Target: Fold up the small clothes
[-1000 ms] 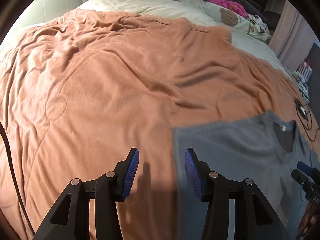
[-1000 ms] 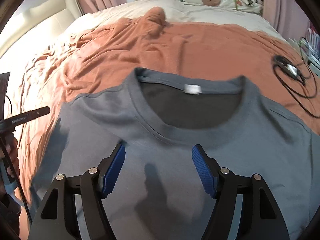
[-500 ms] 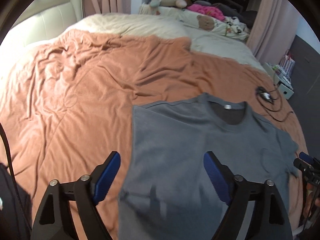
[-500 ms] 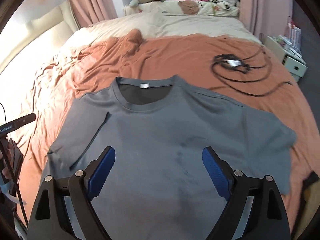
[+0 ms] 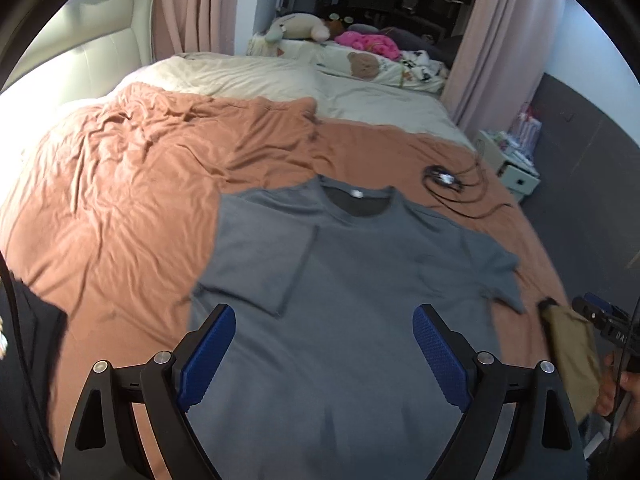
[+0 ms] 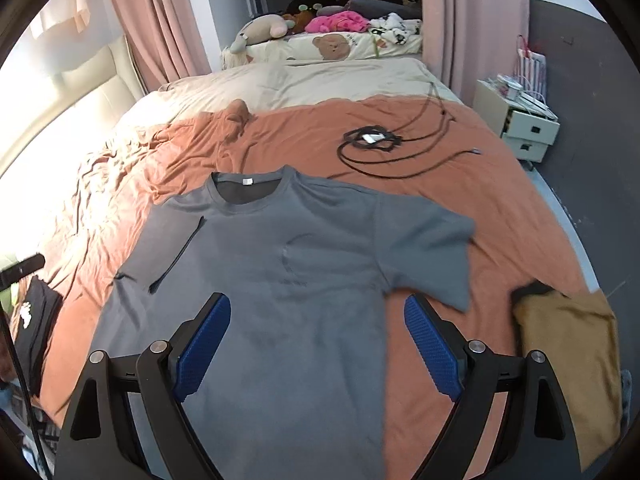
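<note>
**Q:** How do the two claws stand?

**A:** The left gripper (image 5: 322, 354) is released, its blue pads (image 5: 206, 350) spread wide with nothing between them. It hangs above the lower body of the grey T-shirt (image 5: 352, 288), not touching it. The right gripper (image 6: 316, 344) is likewise released and empty, its pads (image 6: 432, 346) spread over the same garment, with the shirt's side edge running between them.

**Q:** Where does the shirt lie?

**A:** Flat on the orange blanket (image 5: 120, 200), front up, collar (image 6: 248, 190) toward 12 o'clock and hem toward 6 o'clock in the right wrist view. The sleeve at 9 o'clock (image 6: 160, 248) is folded inward over the chest. The sleeve at 3 o'clock (image 6: 428, 248) lies spread out on the blanket.

**Q:** What surrounds it?

**A:** A coiled black cable (image 6: 372, 140) lies on the blanket at 1 o'clock from the collar, apart from the shirt. A mustard-yellow garment (image 6: 568, 364) rests at 4 o'clock, near the spread sleeve but not touching it. Beyond the blanket at 12 o'clock lies a cream sheet (image 6: 300, 80), then a bear-print pillow (image 6: 332, 48) and plush toys (image 6: 260, 28). A white drawer unit (image 6: 524, 128) stands beside the bed at 2 o'clock.
</note>
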